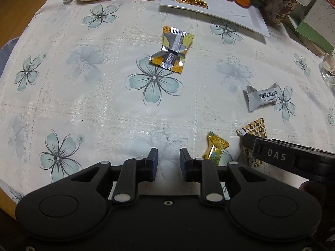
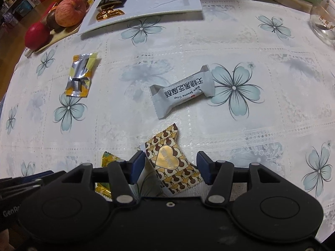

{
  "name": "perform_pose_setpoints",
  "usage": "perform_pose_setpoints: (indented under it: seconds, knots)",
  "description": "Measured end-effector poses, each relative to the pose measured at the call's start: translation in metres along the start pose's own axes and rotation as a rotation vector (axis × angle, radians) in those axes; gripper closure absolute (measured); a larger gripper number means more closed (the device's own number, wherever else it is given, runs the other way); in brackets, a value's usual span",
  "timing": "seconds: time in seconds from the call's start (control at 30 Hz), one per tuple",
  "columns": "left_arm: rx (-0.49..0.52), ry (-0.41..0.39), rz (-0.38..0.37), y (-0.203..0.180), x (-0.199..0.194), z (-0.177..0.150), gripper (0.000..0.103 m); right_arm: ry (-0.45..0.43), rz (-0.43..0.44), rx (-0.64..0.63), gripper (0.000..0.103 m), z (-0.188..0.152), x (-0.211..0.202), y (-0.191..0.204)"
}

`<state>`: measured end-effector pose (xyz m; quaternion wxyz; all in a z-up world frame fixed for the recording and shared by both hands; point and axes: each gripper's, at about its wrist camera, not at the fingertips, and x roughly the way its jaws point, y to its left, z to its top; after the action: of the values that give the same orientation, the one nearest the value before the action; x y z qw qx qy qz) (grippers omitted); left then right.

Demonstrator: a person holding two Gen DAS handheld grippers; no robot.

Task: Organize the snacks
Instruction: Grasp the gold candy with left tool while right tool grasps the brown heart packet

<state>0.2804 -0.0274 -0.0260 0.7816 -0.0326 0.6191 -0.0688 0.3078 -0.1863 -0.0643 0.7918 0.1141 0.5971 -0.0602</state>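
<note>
Candies lie scattered on the floral tablecloth (image 2: 209, 41), four by my count, none yet on the white tray (image 2: 146, 10) at the far edge, where gold-wrapped sweets and mandarins already sit. My right gripper (image 2: 171, 167) stands spread around the brown-and-gold heart-print candy (image 2: 171, 163); its left pad looks to touch the wrapper's edge, the right pad stands apart, so nothing is pinched. My left gripper (image 1: 168, 165) is also spread, holding nothing, over bare cloth just beside the yellow candy (image 1: 216, 149). The grey Black Sesame Crisp packet (image 2: 182, 92) lies ahead of the right gripper, and the silver-and-orange packet (image 1: 171, 49) lies well apart toward the tray. Risks, as I judge them: the heart-print wrapper sits skewed between the pads, so closing may catch only a crimped corner and the piece could twist or drop in transit; the slick cloth may let it slide away from the touching pad. The two grippers are close together, the right one's body crossing my left view, and a careless swing could knock them or sweep the yellow candy aside. Open room is generous across the middle of the table. Constraints are the tray's raised rim, a glass (image 2: 322, 18) at far right, and the table edge at near left.
</note>
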Motion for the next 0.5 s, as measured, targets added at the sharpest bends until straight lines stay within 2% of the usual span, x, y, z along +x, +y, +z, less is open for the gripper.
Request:
perform_pose_setpoints:
  seconds: [0.03,0.1,0.17,0.5]
  knots:
    - [0.005,-0.004,-0.003,-0.001,0.0,0.0,0.07,0.009,0.001,-0.007,0.048,0.0,0.001,0.001]
    - [0.015,-0.009,-0.006,-0.004,0.001,0.0,0.07,0.029,0.003,-0.016,0.062,-0.002,0.002,0.002]
    - [0.021,-0.015,-0.012,-0.008,0.001,0.0,0.07,0.042,0.0,-0.02,0.069,-0.002,0.002,0.003]
    - [0.111,-0.036,-0.044,-0.039,0.008,-0.003,0.07,0.043,0.038,0.172,0.07,0.007,-0.021,-0.037]
